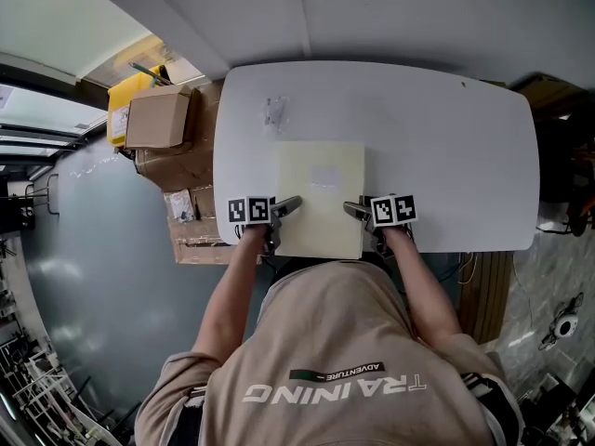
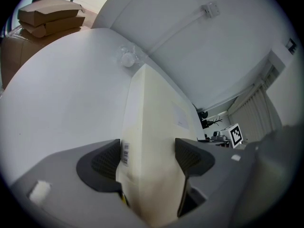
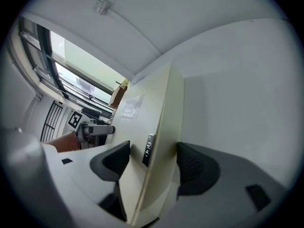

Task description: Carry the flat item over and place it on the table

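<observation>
Both pairs of jaws are gripping the flat item (image 1: 321, 193), a pale cream, matte, squarish slab. The left gripper (image 1: 288, 204) is clamping its left edge at a barcode sticker, and the right gripper (image 1: 354, 210) is clamping its right edge. The dark pads (image 2: 105, 164) are showing a ribbed texture. The item is sitting level over the near rim of the smooth, white, round-cornered table (image 1: 446, 147); whether it is touching the table is unclear. Brown cardboard boxes (image 1: 158, 119) are standing beside the table.

a plain office or workroom, not a home: a bare white table (image 1: 446, 137) stands against a blank white wall (image 1: 390, 17). cardboard boxes (image 1: 156, 119) are stacked on the glossy grey floor (image 1: 93, 249) at its left. loose cables (image 1: 468, 268) trail off its near right edge, and a surface cable duct (image 2: 175, 33) crosses the wall.
</observation>
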Available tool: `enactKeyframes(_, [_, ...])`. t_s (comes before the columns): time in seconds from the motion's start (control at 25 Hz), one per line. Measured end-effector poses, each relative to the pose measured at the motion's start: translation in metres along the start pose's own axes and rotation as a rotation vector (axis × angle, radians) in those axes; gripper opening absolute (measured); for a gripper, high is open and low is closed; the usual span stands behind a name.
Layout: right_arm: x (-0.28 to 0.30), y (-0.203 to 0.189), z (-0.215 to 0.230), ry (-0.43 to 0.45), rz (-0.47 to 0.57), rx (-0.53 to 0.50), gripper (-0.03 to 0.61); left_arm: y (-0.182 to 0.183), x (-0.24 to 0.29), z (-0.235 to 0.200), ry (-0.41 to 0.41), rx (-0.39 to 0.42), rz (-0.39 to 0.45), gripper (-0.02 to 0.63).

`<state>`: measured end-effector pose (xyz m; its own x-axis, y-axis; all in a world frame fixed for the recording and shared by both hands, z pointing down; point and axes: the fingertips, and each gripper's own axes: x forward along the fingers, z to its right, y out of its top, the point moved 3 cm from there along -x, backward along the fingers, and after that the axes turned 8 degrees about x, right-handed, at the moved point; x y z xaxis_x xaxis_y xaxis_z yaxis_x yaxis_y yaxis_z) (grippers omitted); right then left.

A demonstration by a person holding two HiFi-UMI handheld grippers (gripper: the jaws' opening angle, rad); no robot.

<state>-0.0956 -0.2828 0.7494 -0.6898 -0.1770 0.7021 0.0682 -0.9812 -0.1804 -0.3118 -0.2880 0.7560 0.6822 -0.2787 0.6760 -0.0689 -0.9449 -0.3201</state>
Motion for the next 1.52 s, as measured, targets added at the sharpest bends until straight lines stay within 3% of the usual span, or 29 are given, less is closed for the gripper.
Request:
enactKeyframes(0.16, [0.000, 0.000, 0.000, 0.010, -0.005, -0.003, 0.286, -0.001, 0.000, 0.001, -0.004, -0.003, 0.028, 0.344])
enactKeyframes(0.32, [-0.007, -0.002, -0.001, 0.046, 0.067, -0.012, 0.286, -0.001, -0.005, 0.002, -0.044, -0.007, 0.112, 0.344])
enactKeyframes(0.48, [-0.024, 0.005, -0.007, 0.004, 0.172, -0.103, 0.285, 0.001, -0.015, 0.000, -0.039, -0.011, 0.197, 0.342])
enactKeyframes(0.56, [-0.033, 0.006, -0.015, 0.025, 0.199, -0.140, 0.285, 0.002, -0.023, 0.001, -0.031, 0.000, 0.233, 0.342])
enactKeyframes(0.8, [-0.063, 0.006, -0.033, 0.035, 0.249, -0.240, 0.285, 0.010, -0.047, 0.012, -0.033, 0.085, 0.314, 0.340])
enactKeyframes(1.08, [-0.106, -0.007, -0.086, 0.068, 0.349, -0.503, 0.284, 0.025, -0.086, 0.067, -0.156, 0.310, 0.502, 0.308])
enactKeyframes(1.28, [-0.151, 0.006, -0.141, 0.162, 0.520, -0.665, 0.282, 0.051, -0.127, 0.148, -0.284, 0.584, 0.664, 0.248])
enactKeyframes(1.4, [-0.177, 0.020, -0.162, 0.188, 0.625, -0.718, 0.277, 0.063, -0.148, 0.185, -0.248, 0.765, 0.734, 0.161])
enactKeyframes(1.52, [-0.202, 0.027, -0.179, 0.187, 0.716, -0.780, 0.149, 0.072, -0.166, 0.209, -0.178, 0.871, 0.806, 0.054])
